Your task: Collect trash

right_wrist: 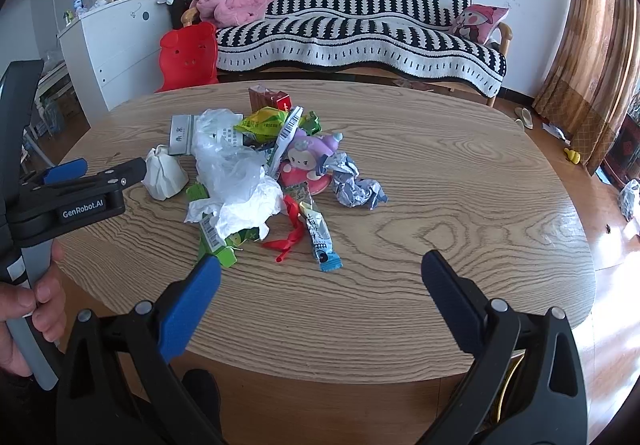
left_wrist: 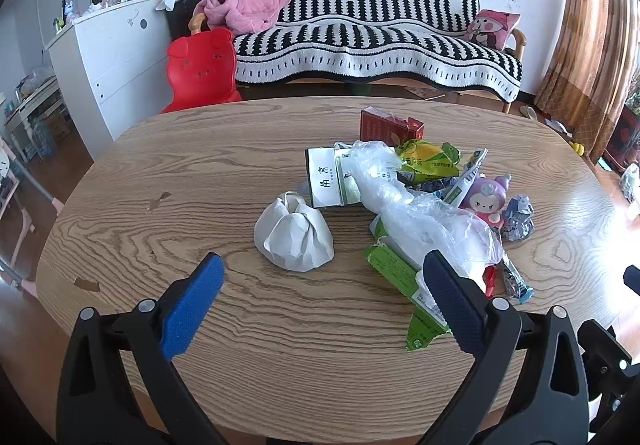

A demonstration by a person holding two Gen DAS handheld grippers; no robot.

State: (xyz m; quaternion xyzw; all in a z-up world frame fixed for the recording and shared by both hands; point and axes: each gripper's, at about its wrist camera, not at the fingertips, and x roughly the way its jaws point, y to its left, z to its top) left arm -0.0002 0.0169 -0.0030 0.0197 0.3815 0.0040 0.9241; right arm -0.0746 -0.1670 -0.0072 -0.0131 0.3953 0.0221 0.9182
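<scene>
A pile of trash lies on the oval wooden table [left_wrist: 240, 173]. It holds a crumpled white paper ball [left_wrist: 294, 235], clear plastic wrap [left_wrist: 404, 205], a white carton [left_wrist: 326, 177], a red box [left_wrist: 390, 125], green wrappers [left_wrist: 400, 277], a yellow-green snack bag [left_wrist: 426, 161], a pink toy figure [left_wrist: 486, 201] and crumpled foil [left_wrist: 518, 219]. My left gripper [left_wrist: 324, 273] is open and empty, just short of the paper ball. My right gripper [right_wrist: 320, 273] is open and empty over the near table, with a blue candy wrapper [right_wrist: 322, 241] and a red ribbon [right_wrist: 290, 233] just ahead. The left gripper [right_wrist: 104, 169] shows at the left of the right wrist view.
A striped sofa [left_wrist: 380, 41] with a pink blanket [left_wrist: 244, 7] stands behind the table. A red child's chair [left_wrist: 202, 67] and a white cabinet [left_wrist: 108, 57] are at the back left. Curtains [left_wrist: 588, 45] hang at the right.
</scene>
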